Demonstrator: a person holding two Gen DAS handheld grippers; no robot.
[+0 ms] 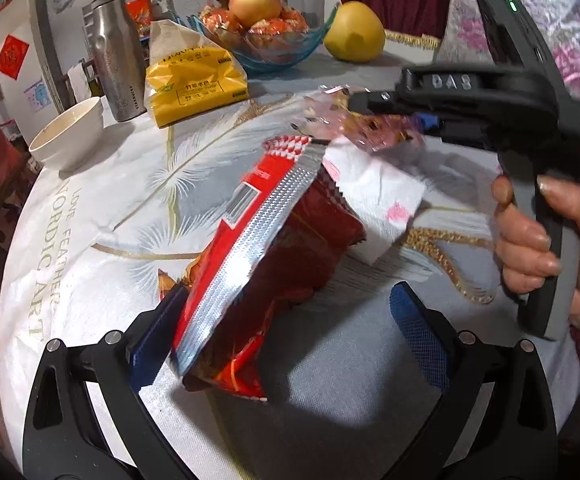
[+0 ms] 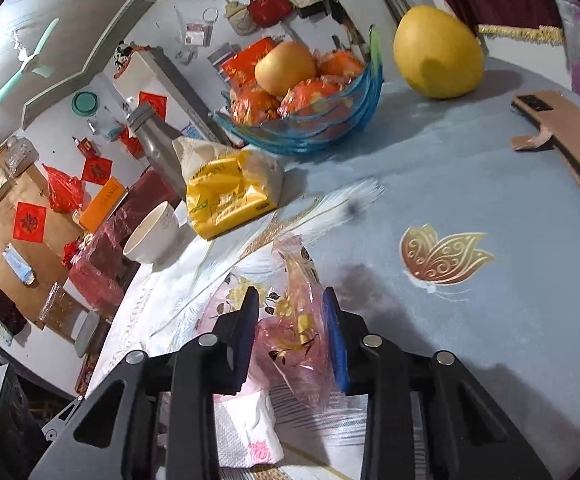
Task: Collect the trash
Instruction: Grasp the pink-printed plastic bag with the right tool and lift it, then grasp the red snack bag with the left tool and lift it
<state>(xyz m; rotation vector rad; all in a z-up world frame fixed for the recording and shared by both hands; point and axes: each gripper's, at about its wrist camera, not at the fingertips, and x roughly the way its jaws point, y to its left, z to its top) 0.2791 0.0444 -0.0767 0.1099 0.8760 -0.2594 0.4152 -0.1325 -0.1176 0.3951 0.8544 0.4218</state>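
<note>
A red and silver foil snack bag [image 1: 258, 248] stands tilted on the table, between the wide-apart jaws of my left gripper [image 1: 288, 292]. It leans against the left pad [image 1: 150, 340] only, and the right pad is clear of it. A person's hand [image 1: 538, 240] holds my right gripper [image 1: 354, 104] just beyond the bag. In the right wrist view that gripper [image 2: 290, 296] is shut on a crumpled pink see-through wrapper [image 2: 298, 340] with gold flowers. A white napkin [image 1: 378, 200] with a pink flower lies under it, also seen as the napkin [image 2: 250, 432] below the fingers.
At the table's far side stand a white bowl [image 1: 70, 136], a steel bottle [image 1: 118, 64], a yellow tissue pack [image 1: 194, 84], a blue glass fruit bowl [image 1: 266, 40] and a yellow pomelo [image 1: 354, 32]. A brown cardboard piece [image 2: 562, 136] lies at the right.
</note>
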